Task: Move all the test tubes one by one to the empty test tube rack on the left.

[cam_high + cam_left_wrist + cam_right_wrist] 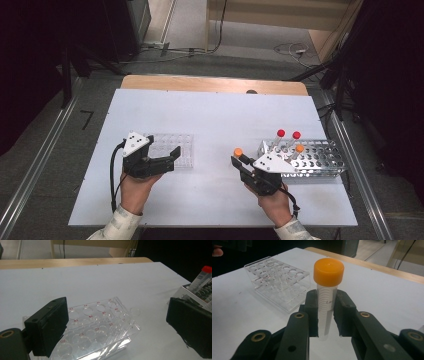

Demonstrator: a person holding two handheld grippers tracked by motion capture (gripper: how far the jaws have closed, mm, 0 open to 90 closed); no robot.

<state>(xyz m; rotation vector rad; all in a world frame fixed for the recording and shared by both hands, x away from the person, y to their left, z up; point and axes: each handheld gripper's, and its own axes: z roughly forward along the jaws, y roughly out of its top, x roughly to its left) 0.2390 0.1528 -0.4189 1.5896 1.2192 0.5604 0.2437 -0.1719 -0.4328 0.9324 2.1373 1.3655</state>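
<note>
1. We see an orange-capped tube (327,300) standing upright between the two black jaws of the right gripper (325,312), which press on its clear graduated body from both sides; its cap rises clear above the jaw tips.
2. From the high view, that tube (239,152) sits at the front of the right gripper (243,161), over the white table (215,115) and just left of the metal rack (320,162).
3. We count three more tubes standing tilted in the metal rack's left end: two red-capped tubes (281,134) at the back and one orange-capped spare (299,148) nearer the gripper.
4. The right hand (274,204) holds the gripper from below, its cable trailing beside the wrist.
5. To the left, a clear plastic rack (100,327) with red-lettered holes lies on the table, its holes empty as far as we can tell.
6. The left gripper (162,161) has its jaws spread wide with nothing between them; in its own view the clear rack lies in the gap between them, nearer the left-hand one.
7. The left hand (134,192) grips that tool near the table's front edge, well apart from the right gripper.
</note>
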